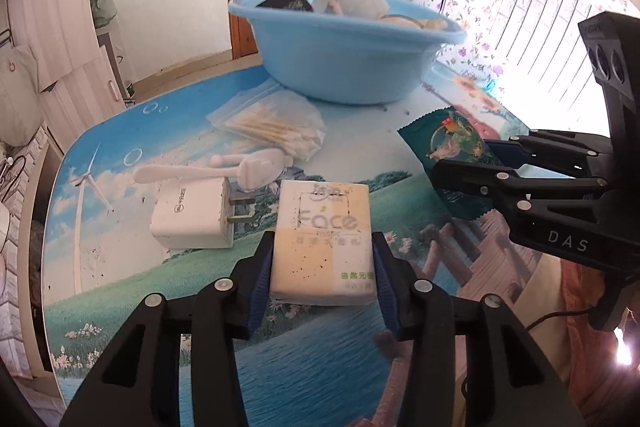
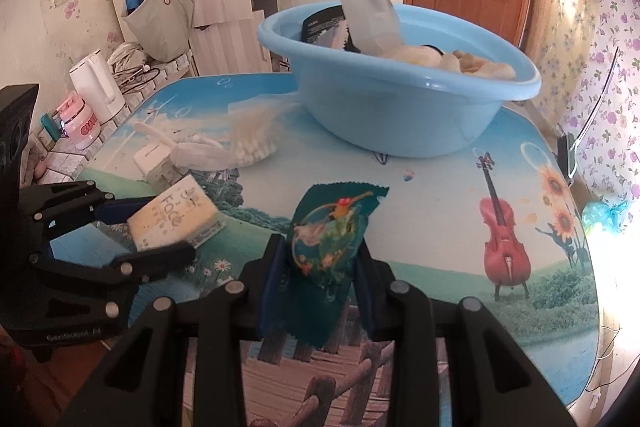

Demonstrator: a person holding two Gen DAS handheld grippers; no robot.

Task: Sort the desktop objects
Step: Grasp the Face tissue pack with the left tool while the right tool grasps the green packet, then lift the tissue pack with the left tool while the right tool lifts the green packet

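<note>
Left gripper [image 1: 322, 263] clamped the tissue pack [image 1: 322, 239]; right gripper [image 2: 320, 279] pinched the sachet [image 2: 332, 231]. Basin [image 1: 340, 67] ahead of both jaws already held several items. Charger [image 1: 192, 215], toothbrush [image 1: 208, 171], swab bag [image 1: 272, 123] remained unsorted, left of my jaws.

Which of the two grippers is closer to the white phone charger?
Left. The left gripper, clamped on the tissue pack, sits right beside the charger; the right gripper holds the green packet farther off.
</note>
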